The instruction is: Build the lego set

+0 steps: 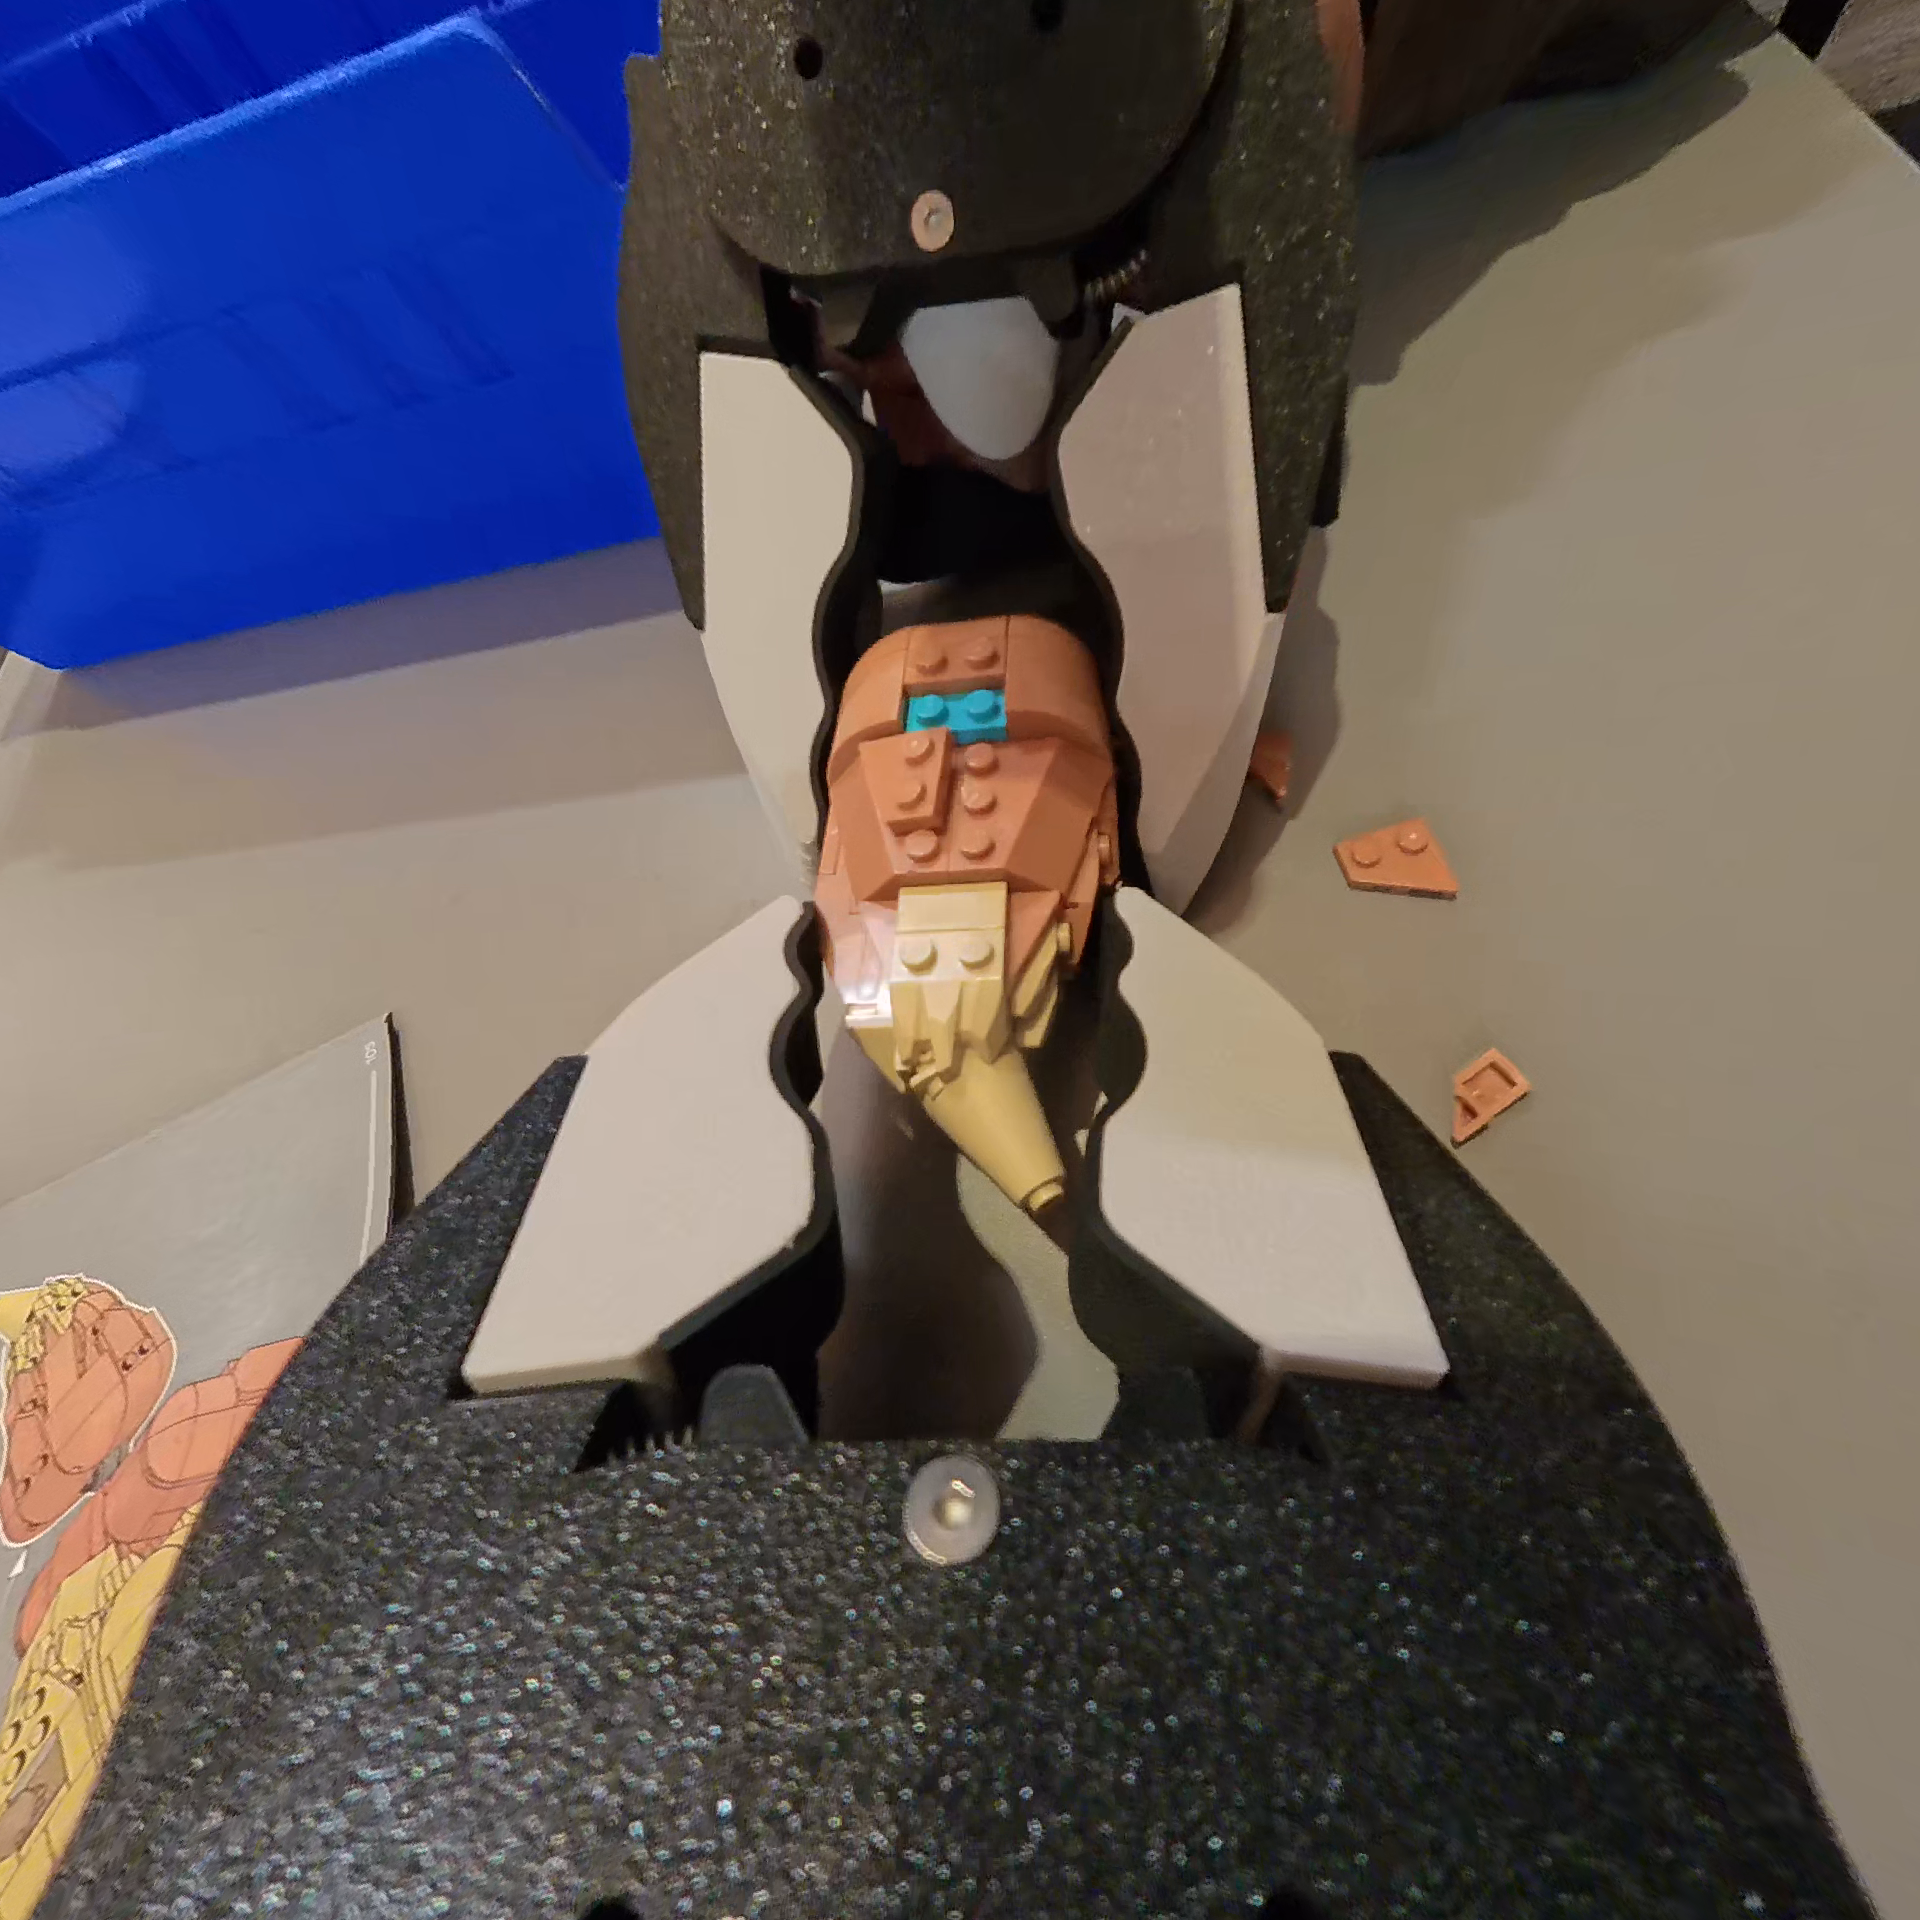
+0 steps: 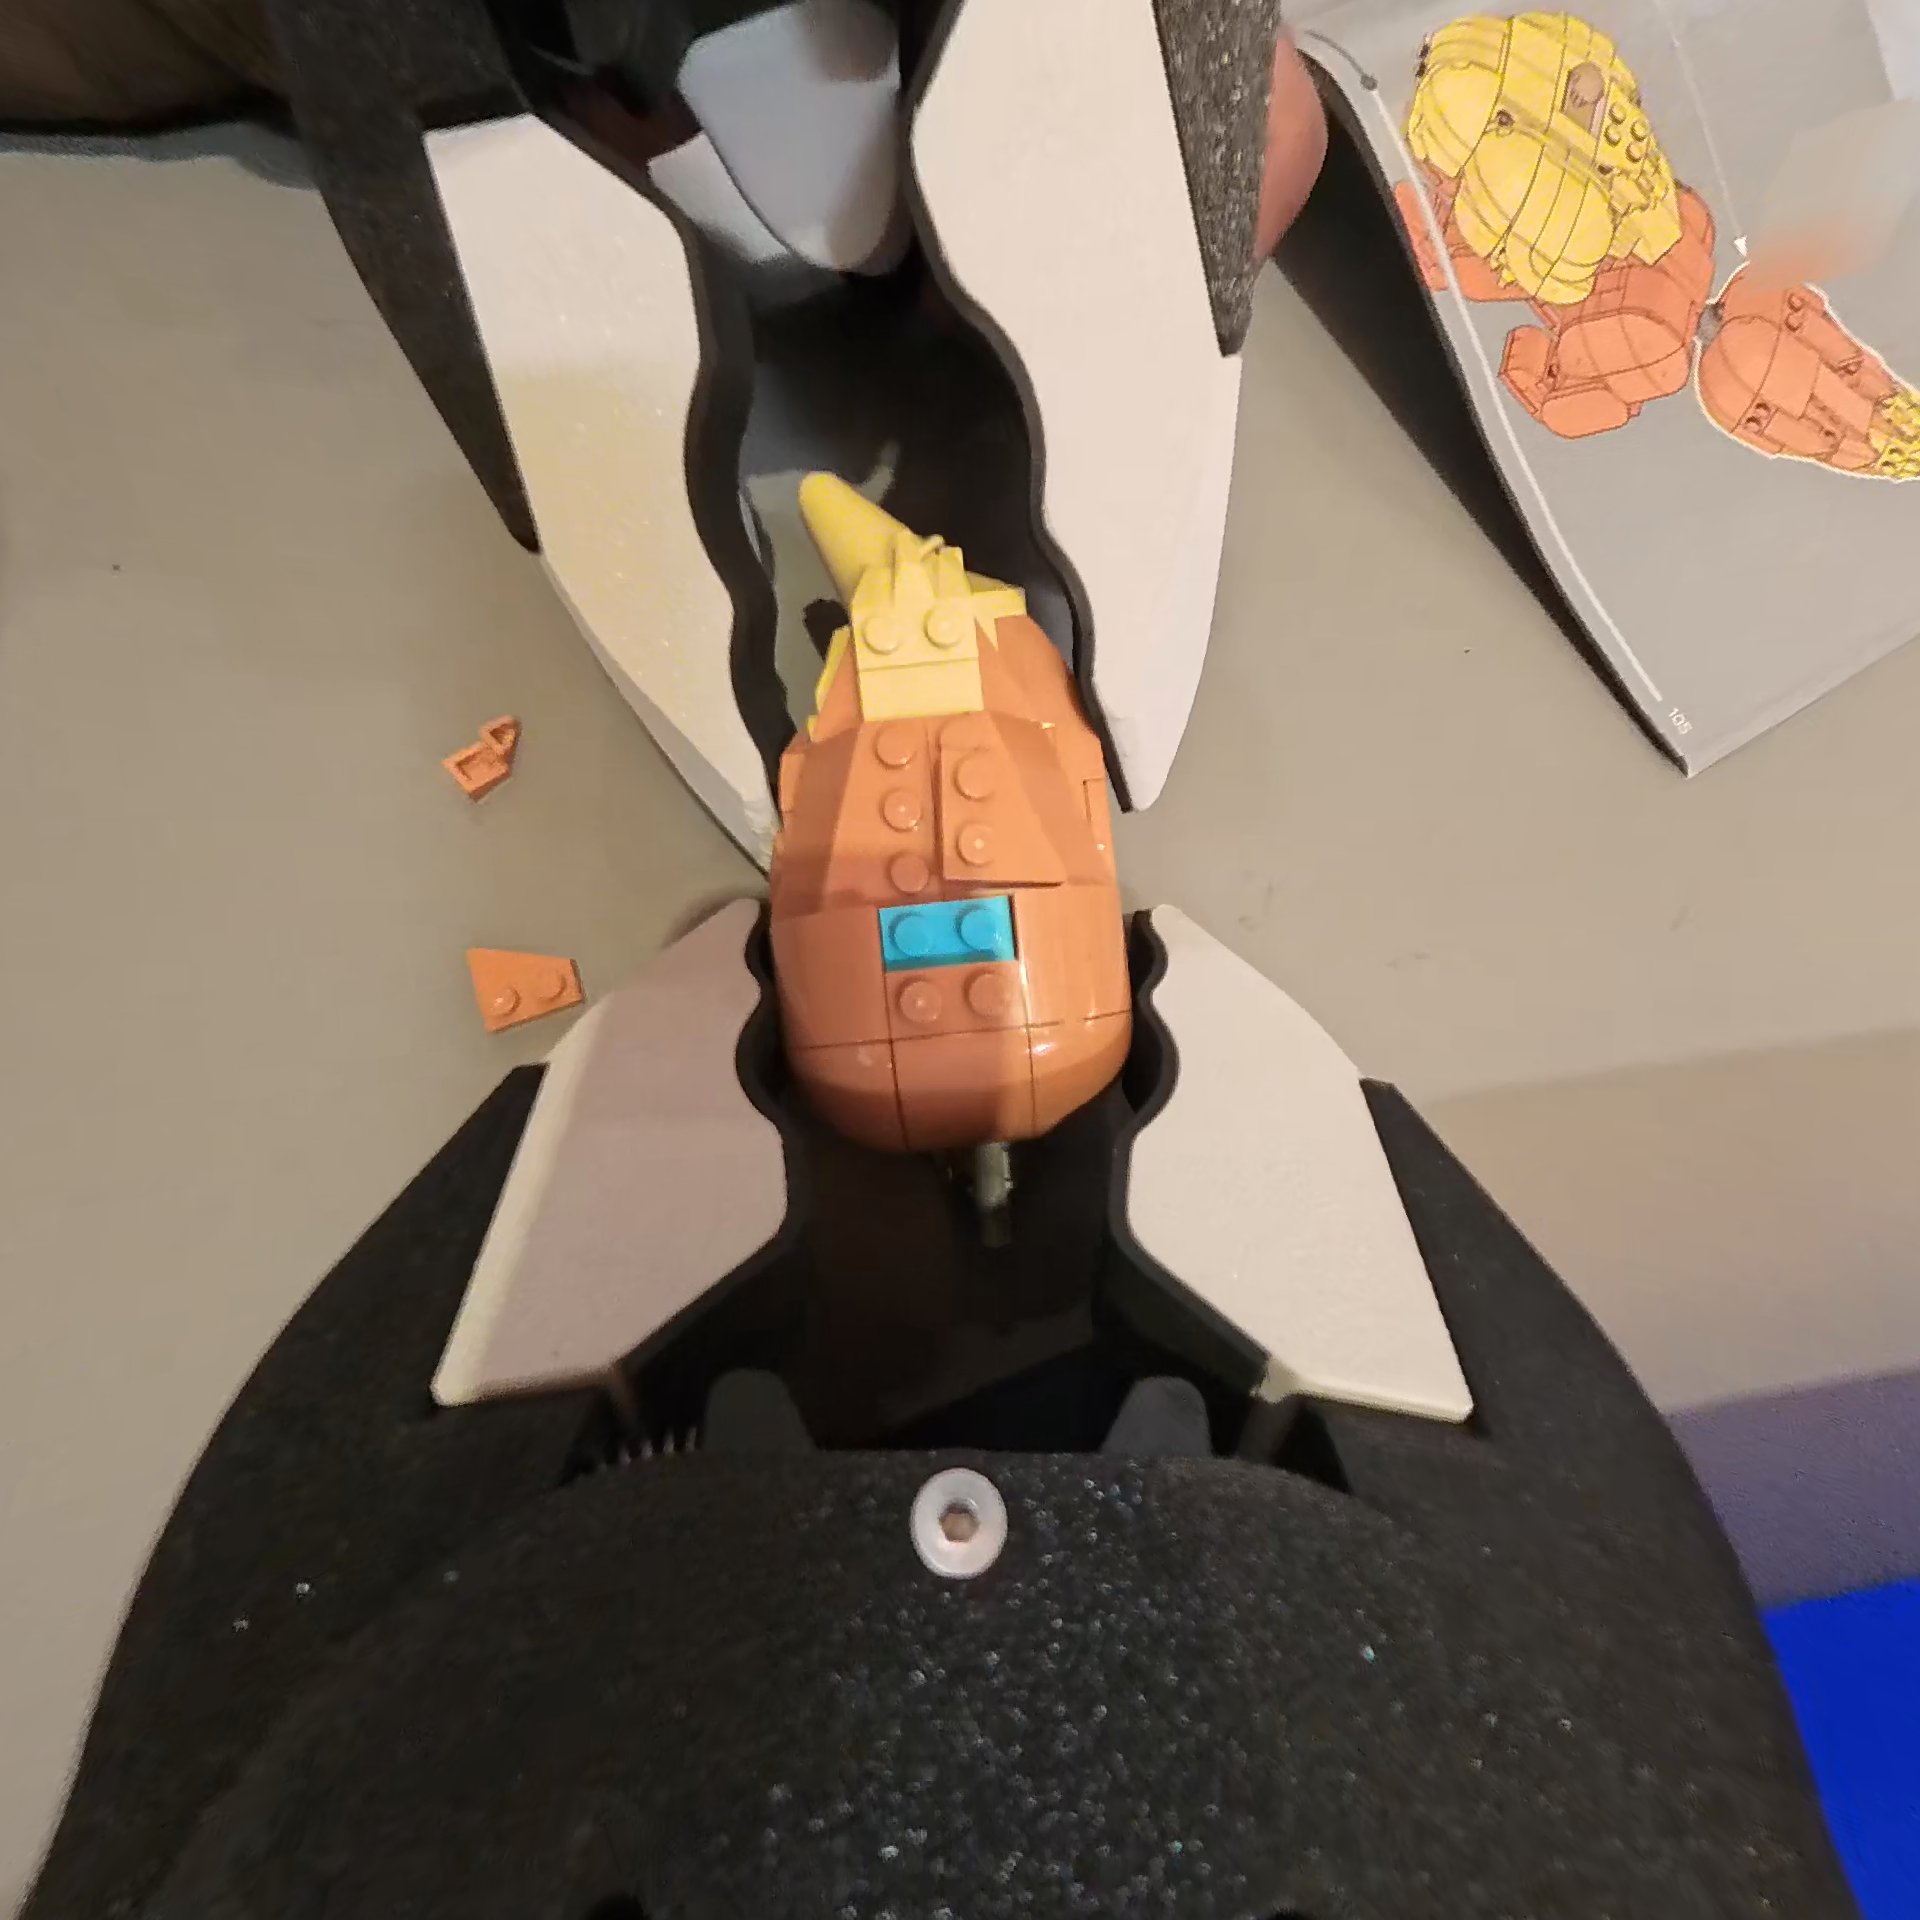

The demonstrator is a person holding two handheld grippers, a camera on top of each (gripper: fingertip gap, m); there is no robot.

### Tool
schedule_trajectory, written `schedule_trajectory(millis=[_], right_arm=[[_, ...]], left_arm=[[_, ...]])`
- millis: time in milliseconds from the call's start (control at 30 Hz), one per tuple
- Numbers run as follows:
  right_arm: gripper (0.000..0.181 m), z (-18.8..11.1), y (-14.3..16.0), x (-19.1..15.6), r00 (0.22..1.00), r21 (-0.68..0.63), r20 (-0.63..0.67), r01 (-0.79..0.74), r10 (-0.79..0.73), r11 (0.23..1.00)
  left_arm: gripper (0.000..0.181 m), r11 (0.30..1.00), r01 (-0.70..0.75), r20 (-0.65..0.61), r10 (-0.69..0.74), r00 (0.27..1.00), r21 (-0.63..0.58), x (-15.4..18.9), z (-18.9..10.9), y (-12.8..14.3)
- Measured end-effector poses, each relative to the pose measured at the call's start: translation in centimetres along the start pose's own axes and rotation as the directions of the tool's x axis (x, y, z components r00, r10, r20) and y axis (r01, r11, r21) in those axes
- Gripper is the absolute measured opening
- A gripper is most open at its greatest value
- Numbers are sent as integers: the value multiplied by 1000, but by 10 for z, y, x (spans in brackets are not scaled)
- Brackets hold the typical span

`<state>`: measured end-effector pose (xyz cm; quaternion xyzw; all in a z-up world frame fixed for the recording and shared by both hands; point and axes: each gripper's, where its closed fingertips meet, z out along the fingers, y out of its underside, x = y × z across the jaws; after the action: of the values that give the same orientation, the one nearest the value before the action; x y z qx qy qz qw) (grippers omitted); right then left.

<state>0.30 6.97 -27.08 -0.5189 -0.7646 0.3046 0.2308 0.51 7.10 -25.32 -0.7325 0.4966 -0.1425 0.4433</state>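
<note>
A lego model has a rounded brown body, a teal plate on top and a tan cone tail. It is held above the grey table between both grippers. My left gripper is shut on its tan-and-brown end, with the cone pointing back between my fingers. My right gripper is shut on the model's round brown end near the teal plate. The right gripper reaches in from the top of the left wrist view. The left gripper reaches in from the top of the right wrist view.
Loose brown pieces lie on the table: a wedge plate, a small piece, and another by the right finger. An open instruction booklet lies to one side. A blue bin stands behind. Only a small space, under 4 cm, lies between the two pairs of fingers. The small piece sits 6 cm or so from the ends of my right fingers. The left camera catches it too, in the left wrist view.
</note>
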Motion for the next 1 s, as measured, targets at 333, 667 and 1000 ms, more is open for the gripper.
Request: schedule_trajectory(millis=[333, 667, 1000], right_arm=[[64, -5, -3, -2, 1000, 42, 16, -6, 5, 999], [64, -10, -4, 4, 998, 77, 12, -67, 67, 995], [64, -9, -2, 4, 998, 62, 8, -67, 66, 996]], left_arm=[[51, 999, -22, 18, 21, 1000, 44, 1, -2, -6], [61, 962, -271, 187, 260, 948, 37, -10, -27, -23], [66, 784, -592, 269, 621, 737, -188, -8, -13, -22]])
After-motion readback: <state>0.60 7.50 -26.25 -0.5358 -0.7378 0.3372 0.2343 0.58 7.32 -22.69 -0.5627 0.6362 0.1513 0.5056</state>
